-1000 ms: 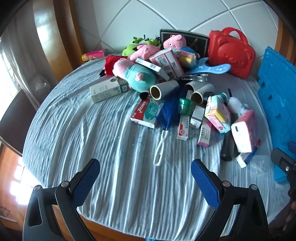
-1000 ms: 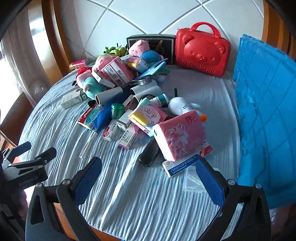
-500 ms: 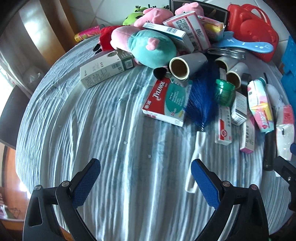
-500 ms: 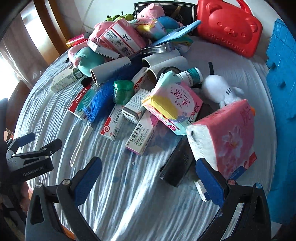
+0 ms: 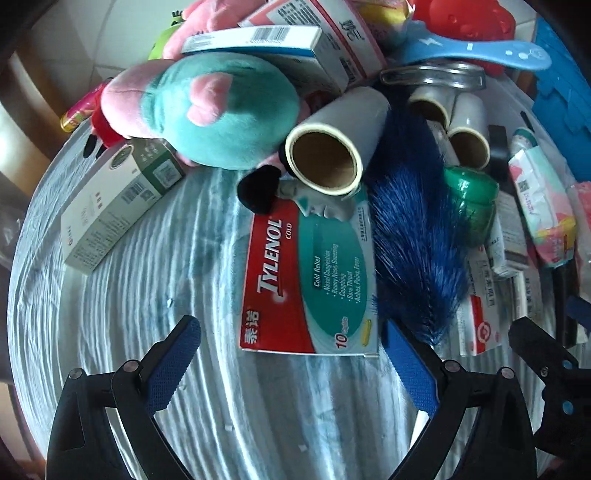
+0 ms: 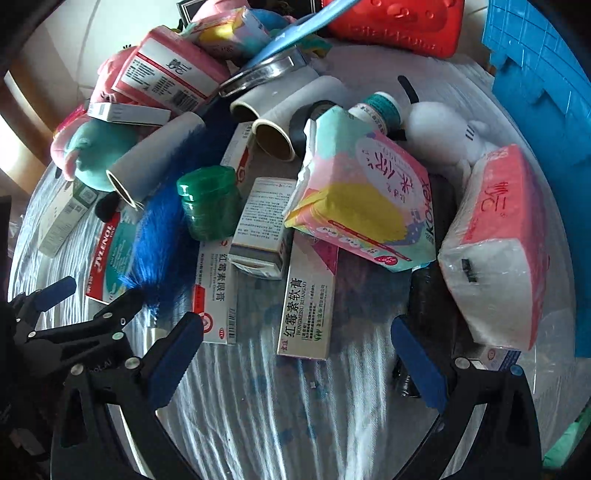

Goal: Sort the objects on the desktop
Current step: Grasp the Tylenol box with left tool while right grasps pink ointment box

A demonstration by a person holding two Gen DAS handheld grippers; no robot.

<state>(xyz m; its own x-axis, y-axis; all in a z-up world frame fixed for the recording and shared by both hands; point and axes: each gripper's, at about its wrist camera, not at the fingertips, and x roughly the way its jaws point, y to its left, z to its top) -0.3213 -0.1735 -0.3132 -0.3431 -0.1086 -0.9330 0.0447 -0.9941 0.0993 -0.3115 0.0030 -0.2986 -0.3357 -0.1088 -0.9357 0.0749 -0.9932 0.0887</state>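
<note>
Both tools nearer (jaws spread), Tylenol box (image 5: 310,280) ahead

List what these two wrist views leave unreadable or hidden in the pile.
- Black object, right wrist view: mostly under the Kotex pack and tissue pack; identity unclear.
- Red case, right wrist view: cut off by the top edge.
- Brush handle, left wrist view: hidden behind the left gripper finger.

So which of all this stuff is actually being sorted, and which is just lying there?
Being sorted:
Tylenol box
blue duster
green jar
ointment box
tissue pack
teal plush

Just lying there:
striped tablecloth
blue crate
</note>
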